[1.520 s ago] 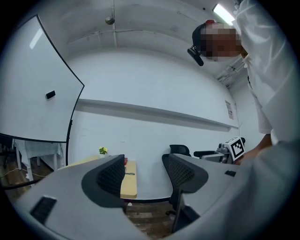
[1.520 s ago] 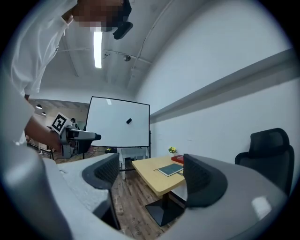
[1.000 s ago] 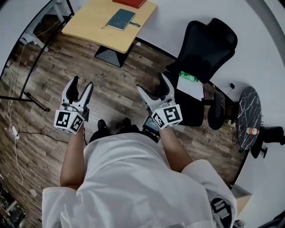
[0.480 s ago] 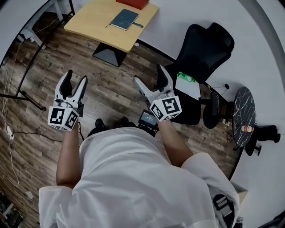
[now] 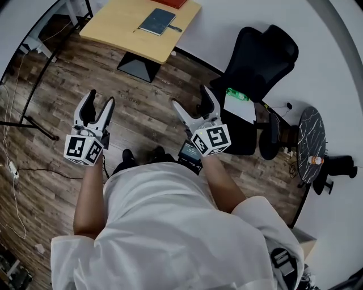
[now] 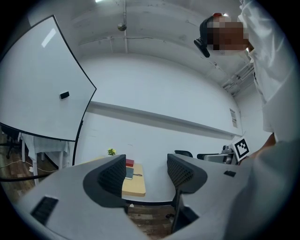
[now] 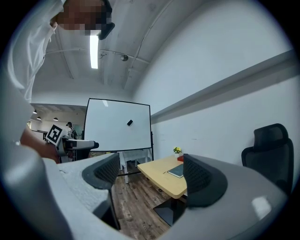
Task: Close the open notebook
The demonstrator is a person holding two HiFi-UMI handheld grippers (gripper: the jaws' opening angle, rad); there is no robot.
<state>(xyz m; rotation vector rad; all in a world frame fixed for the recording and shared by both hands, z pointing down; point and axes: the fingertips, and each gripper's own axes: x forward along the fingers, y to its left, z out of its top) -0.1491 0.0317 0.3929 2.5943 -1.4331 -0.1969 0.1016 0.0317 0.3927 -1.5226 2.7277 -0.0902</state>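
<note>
A dark teal notebook (image 5: pixel 157 21) lies flat on the light wooden table (image 5: pixel 122 34) at the far end of the room, cover up; I cannot tell whether it lies open. It also shows in the left gripper view as the notebook (image 6: pixel 130 173) and in the right gripper view as the notebook (image 7: pixel 176 171). My left gripper (image 5: pixel 97 109) is held out level over the wood floor, well short of the table, jaws open and empty. My right gripper (image 5: pixel 193 105) is beside it, also open and empty. The left gripper (image 6: pixel 146 174) and the right gripper (image 7: pixel 150 173) both point toward the table.
A red book (image 5: pixel 170 2) and a small plant (image 7: pixel 177 150) sit at the table's far end. A black office chair (image 5: pixel 258 62) with papers and a green bottle (image 5: pixel 238 96) stands right. A round dark side table (image 5: pixel 309 144) is farther right, a whiteboard (image 7: pixel 117 124) left.
Both grippers and the person have shifted a little toward the table. The jaws of both stay apart with nothing between them.
</note>
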